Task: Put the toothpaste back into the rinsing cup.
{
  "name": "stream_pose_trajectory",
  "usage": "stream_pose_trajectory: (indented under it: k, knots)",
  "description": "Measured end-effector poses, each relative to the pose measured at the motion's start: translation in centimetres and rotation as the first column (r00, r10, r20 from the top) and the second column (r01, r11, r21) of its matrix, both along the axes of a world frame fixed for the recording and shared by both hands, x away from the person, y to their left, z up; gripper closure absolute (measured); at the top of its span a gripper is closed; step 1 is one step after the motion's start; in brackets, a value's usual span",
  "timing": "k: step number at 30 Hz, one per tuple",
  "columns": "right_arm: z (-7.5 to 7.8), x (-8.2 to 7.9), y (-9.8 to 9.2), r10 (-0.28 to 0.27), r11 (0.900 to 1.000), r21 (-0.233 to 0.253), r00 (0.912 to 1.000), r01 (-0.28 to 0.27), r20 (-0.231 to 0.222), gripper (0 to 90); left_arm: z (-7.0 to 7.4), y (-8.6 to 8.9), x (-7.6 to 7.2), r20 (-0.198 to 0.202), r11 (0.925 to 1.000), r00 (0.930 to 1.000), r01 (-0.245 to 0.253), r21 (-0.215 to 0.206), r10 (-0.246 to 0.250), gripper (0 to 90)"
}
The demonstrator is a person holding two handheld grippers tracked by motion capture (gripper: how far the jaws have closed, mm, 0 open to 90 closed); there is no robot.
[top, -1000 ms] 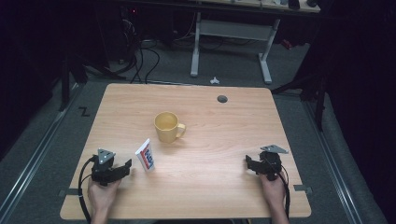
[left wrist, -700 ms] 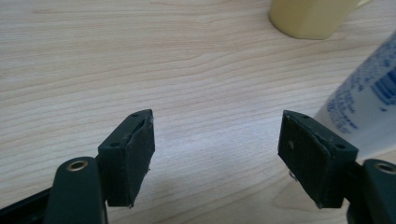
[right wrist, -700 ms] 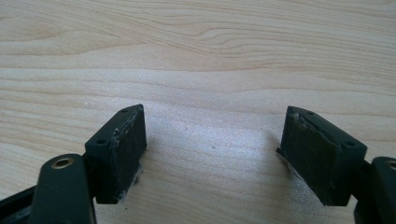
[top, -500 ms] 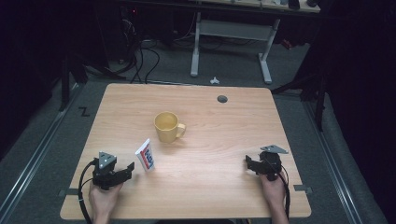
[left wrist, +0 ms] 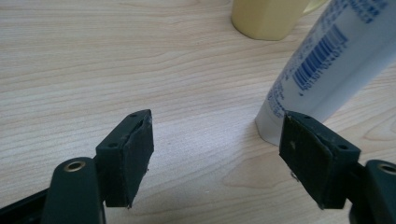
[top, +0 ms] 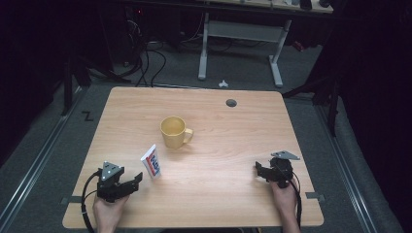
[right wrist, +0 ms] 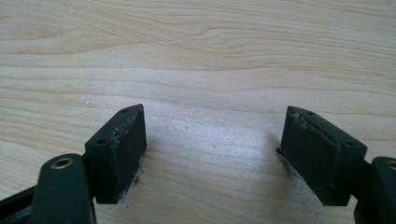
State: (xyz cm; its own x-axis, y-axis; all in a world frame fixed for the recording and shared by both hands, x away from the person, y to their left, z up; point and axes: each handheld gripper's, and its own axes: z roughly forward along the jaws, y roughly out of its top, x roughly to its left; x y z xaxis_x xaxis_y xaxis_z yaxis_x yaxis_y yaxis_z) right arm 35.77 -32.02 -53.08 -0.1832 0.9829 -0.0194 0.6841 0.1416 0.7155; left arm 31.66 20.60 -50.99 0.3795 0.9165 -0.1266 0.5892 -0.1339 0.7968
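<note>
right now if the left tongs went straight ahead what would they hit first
Likely the white tube: it stands just ahead, by the right jaw of the open left tongs. Straight between the jaws lies bare table, with the yellow mug farther on. Depth is unclear.

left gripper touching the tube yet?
Cannot tell. In the left gripper view the open left gripper has one jaw overlapping the tube base; no gap or contact shows.
</note>
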Motion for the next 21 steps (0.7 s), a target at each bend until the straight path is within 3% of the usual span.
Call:
stream_pose_trajectory:
  k: [8,21]
  knots:
    - [0.0,0.0,0.0,0.001,1.0,-0.001,1.0,-0.001,0.001,22.6,0.1,-0.9,-0.7,0.002,0.9989,0.9991,0.042,0.02,-0.042,26.8]
    - [0.0,0.0,0.0,0.002,1.0,0.0,1.0,-0.002,0.002,22.6,0.4,-2.3,-0.9,-0.002,0.996,0.9961,0.088,0.017,-0.088,28.2]
